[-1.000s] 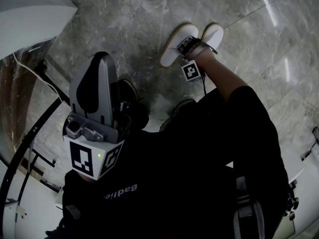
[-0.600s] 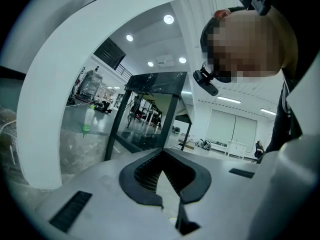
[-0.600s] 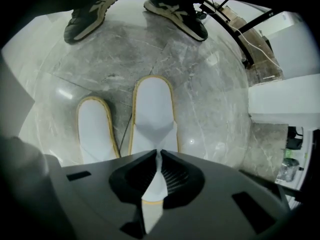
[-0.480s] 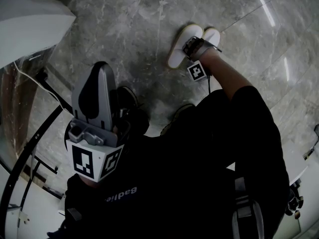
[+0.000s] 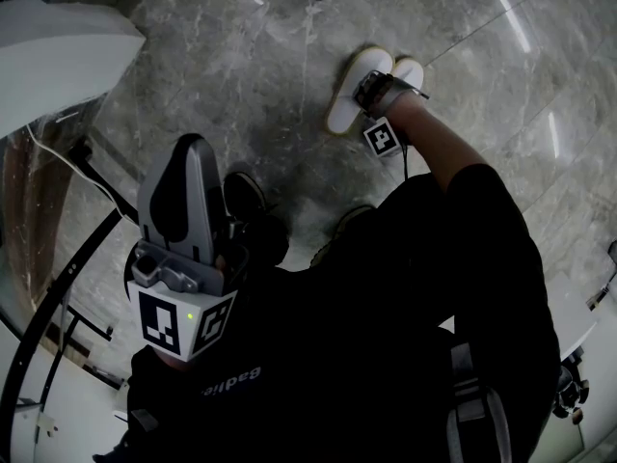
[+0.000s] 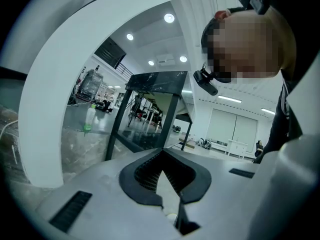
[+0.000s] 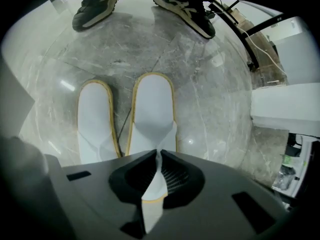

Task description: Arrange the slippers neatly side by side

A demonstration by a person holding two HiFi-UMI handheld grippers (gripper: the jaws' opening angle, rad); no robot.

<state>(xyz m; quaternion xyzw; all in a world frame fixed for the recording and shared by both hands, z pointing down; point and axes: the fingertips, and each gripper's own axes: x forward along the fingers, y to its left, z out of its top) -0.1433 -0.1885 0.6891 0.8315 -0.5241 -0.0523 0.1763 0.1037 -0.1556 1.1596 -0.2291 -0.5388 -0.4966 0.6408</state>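
Compared with a second ago, the held slipper (image 5: pixel 349 96) is lying closer to the other slipper (image 5: pixel 411 68), and the right gripper (image 5: pixel 374 93) is sitting slightly farther right with it. Both slippers are resting flat on the marble floor (image 5: pixel 241 66), side by side and roughly parallel. In the right gripper view a thin strip of floor is showing between them. The right gripper is reaching down over them, its jaws pinching nearly closed on the white, yellow-edged upper of the held slipper. A fold of that fabric is standing up between the pads. The left gripper (image 5: pixel 189 149) is hanging high, close to the head camera and well apart from the slippers. Its jaws are meeting at the tips and gripping nothing. The person's dark shoes (image 7: pixel 97 6) are standing on the floor beyond the slippers' far ends, as the right gripper view is showing them.
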